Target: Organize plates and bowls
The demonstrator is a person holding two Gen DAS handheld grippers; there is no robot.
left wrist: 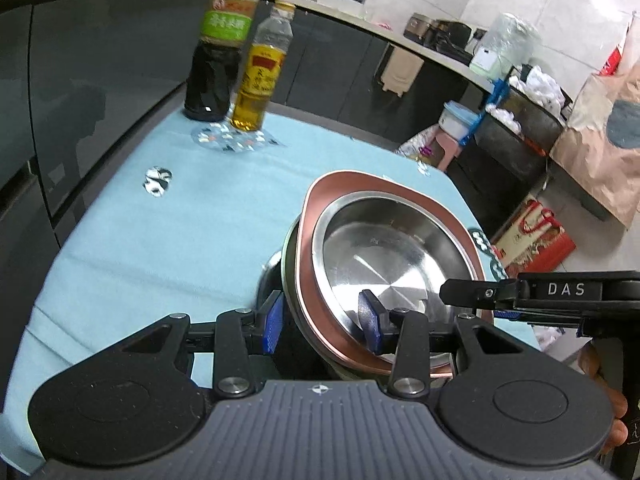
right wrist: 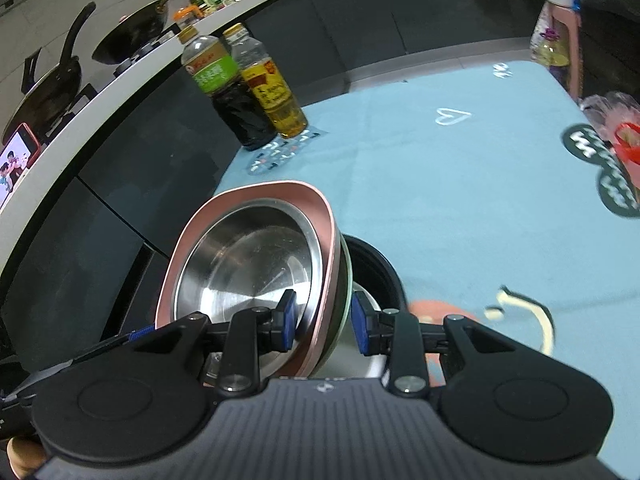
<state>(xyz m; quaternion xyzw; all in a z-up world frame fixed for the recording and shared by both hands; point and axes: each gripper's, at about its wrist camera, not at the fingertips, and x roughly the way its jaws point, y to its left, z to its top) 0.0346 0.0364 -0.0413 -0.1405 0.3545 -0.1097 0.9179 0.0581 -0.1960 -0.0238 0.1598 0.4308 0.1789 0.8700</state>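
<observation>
Holding a nested stack of dishes low in both frames, we are clamping our left gripper [left wrist: 324, 322] and right gripper [right wrist: 325, 322] over opposite rims. A round steel bowl [left wrist: 384, 256] is sitting inside a pink rounded-square plate [left wrist: 310, 208], with more dishes beneath. Two sauce bottles [left wrist: 240, 60] are standing upper left on the blue-covered bench [left wrist: 160, 240].

Between the left gripper's [left wrist: 324, 322] blue pads [left wrist: 272, 322]: pink plate [left wrist: 308, 240] ringing a silver steel bowl [left wrist: 384, 256]; beyond, pale-blue tablecloth [left wrist: 200, 220], perhaps heart-printed.
</observation>
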